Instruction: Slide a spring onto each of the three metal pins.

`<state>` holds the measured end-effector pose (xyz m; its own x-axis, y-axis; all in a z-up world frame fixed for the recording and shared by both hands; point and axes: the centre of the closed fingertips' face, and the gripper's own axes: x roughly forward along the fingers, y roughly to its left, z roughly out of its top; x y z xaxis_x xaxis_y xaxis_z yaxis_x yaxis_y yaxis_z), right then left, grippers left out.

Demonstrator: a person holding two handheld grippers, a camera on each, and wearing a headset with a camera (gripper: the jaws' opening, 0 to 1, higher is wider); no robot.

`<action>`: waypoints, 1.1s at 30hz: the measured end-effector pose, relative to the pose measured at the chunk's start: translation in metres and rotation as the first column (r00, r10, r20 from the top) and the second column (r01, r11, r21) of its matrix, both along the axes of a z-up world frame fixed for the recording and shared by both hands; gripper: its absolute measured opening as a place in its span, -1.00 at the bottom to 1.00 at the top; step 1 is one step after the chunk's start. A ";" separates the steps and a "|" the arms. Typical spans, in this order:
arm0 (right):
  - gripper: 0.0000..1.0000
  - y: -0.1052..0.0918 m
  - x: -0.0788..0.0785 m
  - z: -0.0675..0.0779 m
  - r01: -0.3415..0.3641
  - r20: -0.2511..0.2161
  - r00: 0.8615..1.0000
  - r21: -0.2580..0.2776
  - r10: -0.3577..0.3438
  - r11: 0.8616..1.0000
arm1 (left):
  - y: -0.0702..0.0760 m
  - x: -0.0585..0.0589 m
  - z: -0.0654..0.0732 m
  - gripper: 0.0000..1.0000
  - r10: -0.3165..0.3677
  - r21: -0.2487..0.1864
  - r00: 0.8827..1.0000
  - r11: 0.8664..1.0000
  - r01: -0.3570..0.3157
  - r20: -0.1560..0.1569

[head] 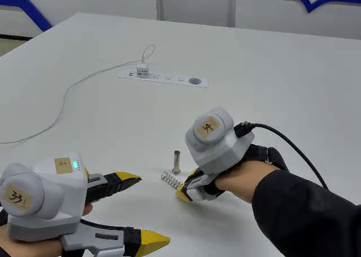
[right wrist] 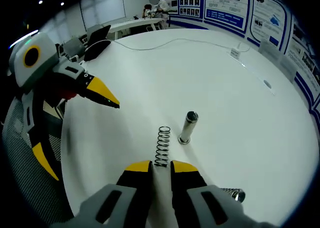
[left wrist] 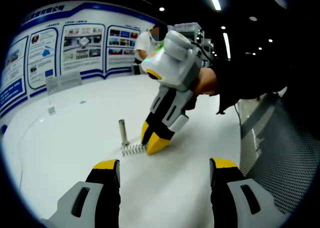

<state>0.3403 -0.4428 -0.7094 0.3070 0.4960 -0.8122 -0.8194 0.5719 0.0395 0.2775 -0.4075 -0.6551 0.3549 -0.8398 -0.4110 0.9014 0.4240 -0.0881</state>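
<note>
One pin [right wrist: 188,127] upright on table [head: 254,71]. Spring [right wrist: 162,145] lies flat just beside pin, long axis straight out from right gripper [right wrist: 161,167], near end pinched in almost closed jaws. Free end must lift over pin top. Left gripper [left wrist: 165,164] wide open, empty, farther off.

I see a white tabletop [head: 271,71] with a flush power strip [head: 163,77]; a white plug [head: 142,70] sits in it, its cable [head: 66,93] trailing left. A grey chair [head: 196,5] stands beyond the far edge.
</note>
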 end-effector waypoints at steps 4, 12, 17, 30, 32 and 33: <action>-0.72 0.000 0.001 0.000 0.009 0.008 1.000 0.010 -0.009 1.000 | 0.000 0.000 0.000 0.49 0.000 0.002 1.000 1.000 0.000 -0.001; -0.76 -0.005 -0.003 0.009 -0.006 0.028 1.000 -0.002 0.006 1.000 | 0.000 0.001 0.000 0.49 0.003 0.002 1.000 1.000 -0.003 0.001; -0.77 -0.009 -0.005 0.023 -0.010 0.048 0.999 0.002 0.010 1.000 | 0.000 0.000 0.001 0.48 0.001 0.002 1.000 1.000 -0.001 0.004; -0.78 -0.018 -0.008 0.041 -0.016 0.081 0.997 -0.020 0.018 1.000 | -0.001 -0.001 0.002 0.48 -0.008 0.001 1.000 1.000 0.008 0.011; -0.78 -0.019 -0.009 0.044 -0.017 0.078 0.997 -0.022 0.019 1.000 | -0.002 -0.001 0.002 0.48 -0.010 0.000 1.000 1.000 0.010 0.012; -0.78 -0.019 -0.009 0.045 -0.017 0.077 0.997 -0.022 0.019 1.000 | -0.002 -0.001 0.002 0.48 -0.010 -0.001 1.000 1.000 0.010 0.012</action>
